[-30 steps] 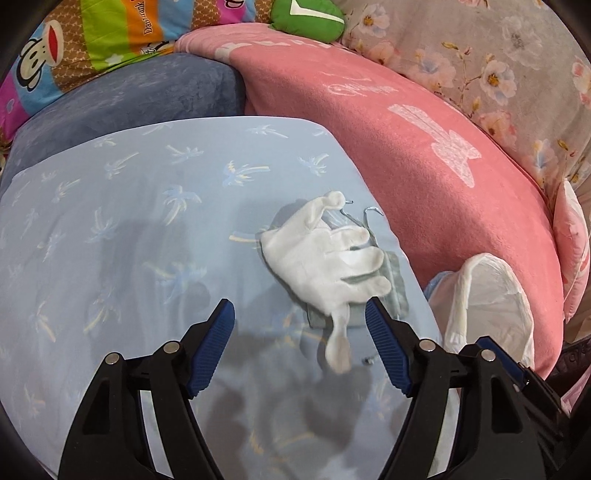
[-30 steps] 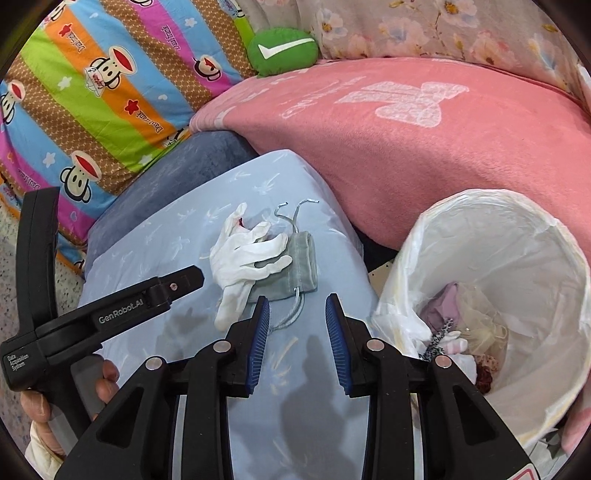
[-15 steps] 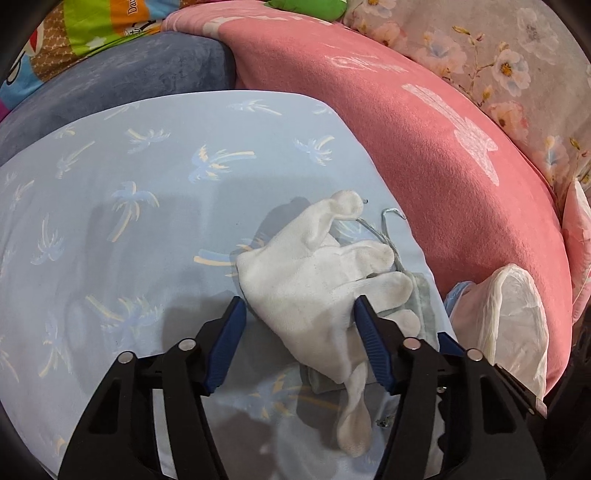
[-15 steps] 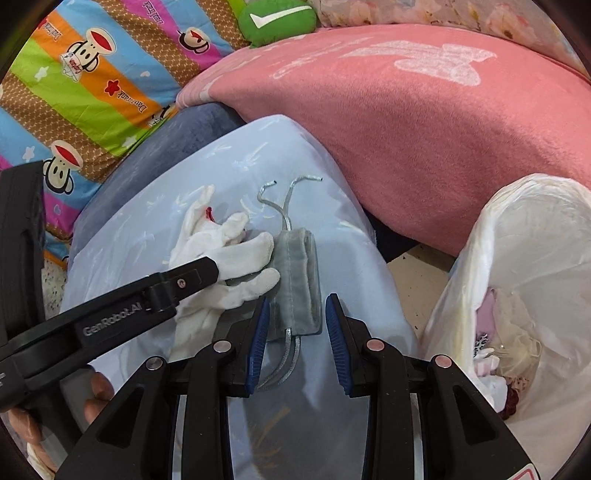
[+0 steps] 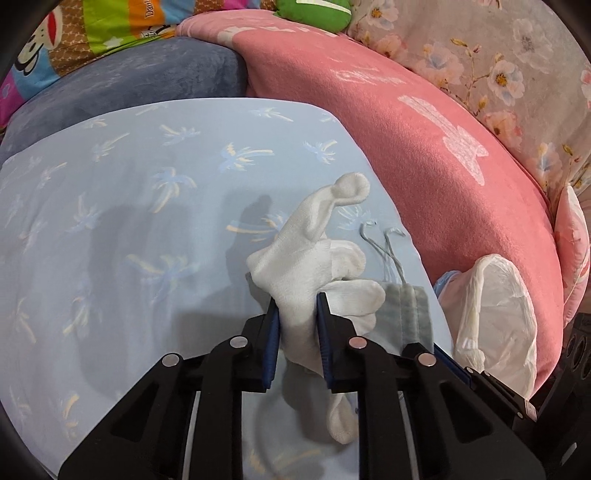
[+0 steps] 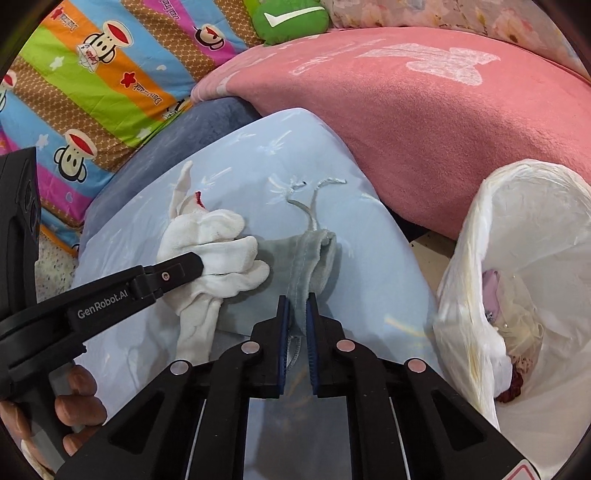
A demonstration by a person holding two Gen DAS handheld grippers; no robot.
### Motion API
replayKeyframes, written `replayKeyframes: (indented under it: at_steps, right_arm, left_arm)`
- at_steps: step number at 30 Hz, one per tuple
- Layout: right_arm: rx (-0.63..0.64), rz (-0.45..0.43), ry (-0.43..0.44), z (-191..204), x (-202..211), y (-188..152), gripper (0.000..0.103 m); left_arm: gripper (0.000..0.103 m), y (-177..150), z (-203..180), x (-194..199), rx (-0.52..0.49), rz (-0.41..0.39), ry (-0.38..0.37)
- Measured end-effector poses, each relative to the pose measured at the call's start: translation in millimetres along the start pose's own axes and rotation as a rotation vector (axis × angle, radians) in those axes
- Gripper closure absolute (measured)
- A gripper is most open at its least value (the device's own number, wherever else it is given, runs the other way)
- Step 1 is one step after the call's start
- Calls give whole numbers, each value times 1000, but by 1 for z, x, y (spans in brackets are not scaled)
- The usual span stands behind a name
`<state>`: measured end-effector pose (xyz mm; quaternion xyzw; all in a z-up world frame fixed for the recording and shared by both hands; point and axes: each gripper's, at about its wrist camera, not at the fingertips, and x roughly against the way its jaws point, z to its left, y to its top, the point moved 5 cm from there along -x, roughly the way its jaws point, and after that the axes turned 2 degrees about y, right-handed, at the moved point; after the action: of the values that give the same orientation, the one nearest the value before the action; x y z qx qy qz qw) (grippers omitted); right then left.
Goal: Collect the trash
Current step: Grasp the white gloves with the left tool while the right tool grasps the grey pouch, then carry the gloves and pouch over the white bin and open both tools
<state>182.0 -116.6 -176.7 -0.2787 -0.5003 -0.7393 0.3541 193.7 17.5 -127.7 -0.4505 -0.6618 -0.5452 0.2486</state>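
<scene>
A white cloth glove [image 5: 314, 266] lies crumpled on a light blue palm-print cushion [image 5: 147, 221]. My left gripper [image 5: 297, 314] has its jaws closing, and the blue pads press on the glove's palm. In the right wrist view the glove [image 6: 218, 251] shows a small red stain, with a left finger [image 6: 173, 271] across it. Beside the glove lies a grey drawstring pouch [image 6: 317, 251], its cords trailing away. My right gripper [image 6: 297, 306] is closing too, pads pinched on the pouch's near edge. The pouch [image 5: 410, 314] partly hides behind the glove.
A bin lined with a white bag [image 6: 465, 258] stands open at the right and holds several scraps. A pink blanket [image 6: 406, 110] rises behind the cushion. A striped monkey quilt [image 6: 92, 74] and a green plush [image 6: 291, 18] lie at the back. A person's hand [image 6: 74, 406] grips the left handle.
Both grippers came down and forward onto the cushion. The left jaws narrowed from wide to pinching the glove. The right jaws closed on the pouch's edge.
</scene>
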Motion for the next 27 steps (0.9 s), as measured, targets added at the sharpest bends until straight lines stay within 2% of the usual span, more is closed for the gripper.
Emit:
replayKeyframes:
  at_steps: [13, 27]
  right_arm:
    - [34, -70, 14, 15, 84, -41, 94]
    - [6, -187, -17, -3, 158, -44, 94]
  left_arm:
    - [84, -40, -5, 62, -20, -44, 5]
    - [84, -59, -42, 94, -91, -90, -30]
